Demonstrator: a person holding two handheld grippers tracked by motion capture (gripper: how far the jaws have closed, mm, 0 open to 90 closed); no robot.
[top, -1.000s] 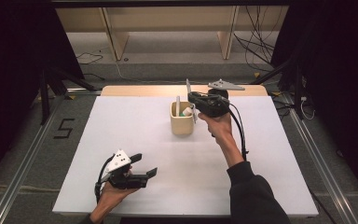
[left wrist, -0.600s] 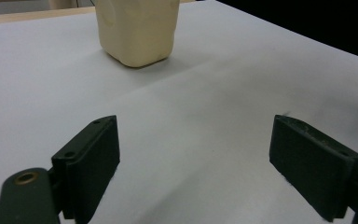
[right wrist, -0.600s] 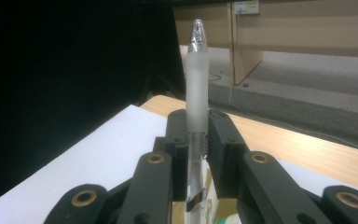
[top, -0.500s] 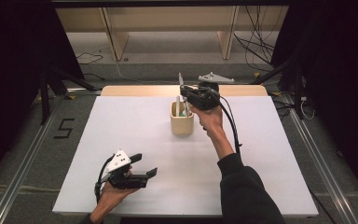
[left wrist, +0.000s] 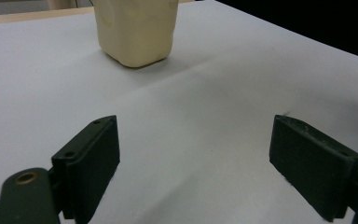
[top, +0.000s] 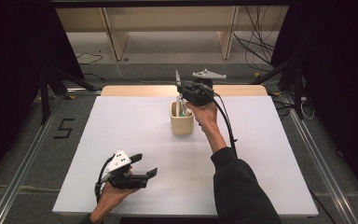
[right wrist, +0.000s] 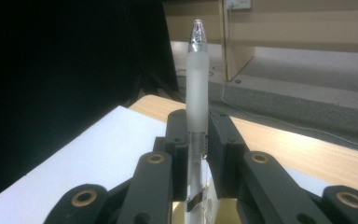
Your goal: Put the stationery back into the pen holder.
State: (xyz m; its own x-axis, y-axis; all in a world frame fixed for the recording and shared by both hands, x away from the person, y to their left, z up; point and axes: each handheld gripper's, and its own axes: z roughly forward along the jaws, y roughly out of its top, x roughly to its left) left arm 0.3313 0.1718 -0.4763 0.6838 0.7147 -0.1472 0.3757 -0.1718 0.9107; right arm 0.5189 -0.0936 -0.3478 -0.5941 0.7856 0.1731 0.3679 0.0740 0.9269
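Right now my right gripper (right wrist: 196, 140) pinches a clear plastic pen with a frosted grip (right wrist: 196, 79), holding it upright with its tip pointing up, directly above the cream-coloured square holder cup (top: 182, 122) near the far middle of the white table top (top: 121, 140). Other pens already stand in that cup. My left gripper (left wrist: 196, 158) rests idle near the front edge, jaws spread wide with nothing between them. As I see it, the risk is the pen catching on the cup's rim or on the pens inside if I lower it off-centre; that could tip the light cup over.
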